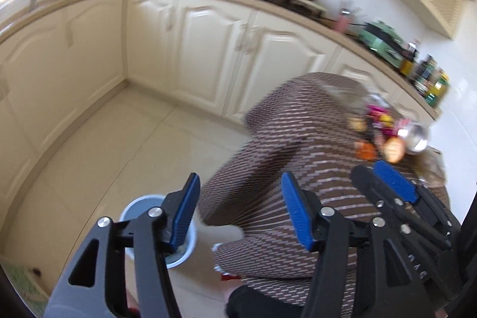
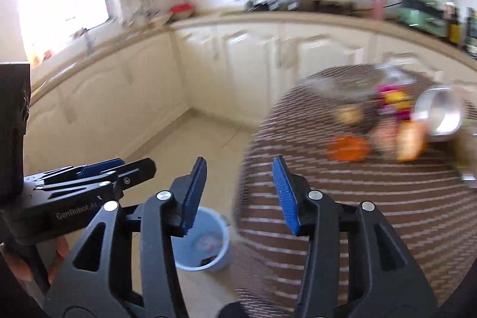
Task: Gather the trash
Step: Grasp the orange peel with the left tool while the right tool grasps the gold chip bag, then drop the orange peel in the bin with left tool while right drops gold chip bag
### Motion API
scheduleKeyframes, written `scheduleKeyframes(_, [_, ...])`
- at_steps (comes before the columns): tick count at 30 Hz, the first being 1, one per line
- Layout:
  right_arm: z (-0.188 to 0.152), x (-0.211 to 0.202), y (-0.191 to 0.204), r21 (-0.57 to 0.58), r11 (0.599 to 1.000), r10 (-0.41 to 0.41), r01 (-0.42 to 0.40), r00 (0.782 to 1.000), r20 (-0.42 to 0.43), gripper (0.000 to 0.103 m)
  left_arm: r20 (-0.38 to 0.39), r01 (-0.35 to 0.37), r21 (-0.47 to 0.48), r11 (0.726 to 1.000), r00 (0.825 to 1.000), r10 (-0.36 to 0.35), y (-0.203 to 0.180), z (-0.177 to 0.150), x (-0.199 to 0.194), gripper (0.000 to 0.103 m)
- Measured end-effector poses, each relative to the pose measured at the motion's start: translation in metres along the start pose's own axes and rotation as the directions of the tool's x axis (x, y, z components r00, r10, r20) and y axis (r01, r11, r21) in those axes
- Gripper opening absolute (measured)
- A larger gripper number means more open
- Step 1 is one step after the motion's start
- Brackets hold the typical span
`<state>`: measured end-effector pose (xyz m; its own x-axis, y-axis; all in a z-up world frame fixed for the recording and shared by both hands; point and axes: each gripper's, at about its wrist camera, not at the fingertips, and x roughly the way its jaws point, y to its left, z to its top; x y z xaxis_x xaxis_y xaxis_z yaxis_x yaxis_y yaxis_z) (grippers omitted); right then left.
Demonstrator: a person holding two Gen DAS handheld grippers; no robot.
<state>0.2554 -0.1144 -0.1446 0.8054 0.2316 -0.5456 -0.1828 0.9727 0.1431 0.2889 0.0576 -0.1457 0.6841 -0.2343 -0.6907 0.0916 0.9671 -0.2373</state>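
1. Trash bin (image 2: pixel 205 246), pale blue, stands on the tiled floor (image 2: pixel 184 145) just beside the table edge, below the left finger of the right gripper (image 2: pixel 240 195).
2. Both grippers stand parted and empty; the left gripper (image 1: pixel 240 210) hangs over bin and tablecloth (image 1: pixel 298 133).
3. Blurred wrappers (image 2: pixel 393 100) and a metal pot (image 2: pixel 441 115) lie at the table's far side.
4. Open floor runs to the cabinets (image 1: pixel 208 49).

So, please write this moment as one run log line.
left gripper: open, empty | right gripper: open, empty | bin: on floor beside table | table: trash left
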Motion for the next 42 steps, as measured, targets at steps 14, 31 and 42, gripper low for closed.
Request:
scheduleKeyframes(14, [-0.012, -0.098, -0.190, 0.304, 0.913, -0.326, 0.273, 0.936, 0.137, 0.058, -0.046, 0.039, 0.254, 0.966, 0.999, -0.029, -0.152, 0.003, 0.062, 0.059])
scheduleKeyframes(31, [-0.004, -0.059, -0.275, 0.571, 0.807, -0.196, 0.151, 0.981, 0.018, 0.065, -0.084, 0.018, 0.301, 0.953, 0.996, 0.008, -0.179, 0.014, 0.109, 0.032])
scheduleKeyframes(42, [0.002, -0.084, -0.255, 0.501, 0.837, -0.287, 0.222, 0.956, 0.055, 0.004, -0.043, 0.116, 0.274, 0.955, 0.993, -0.109, -0.166, 0.008, 0.065, 0.032])
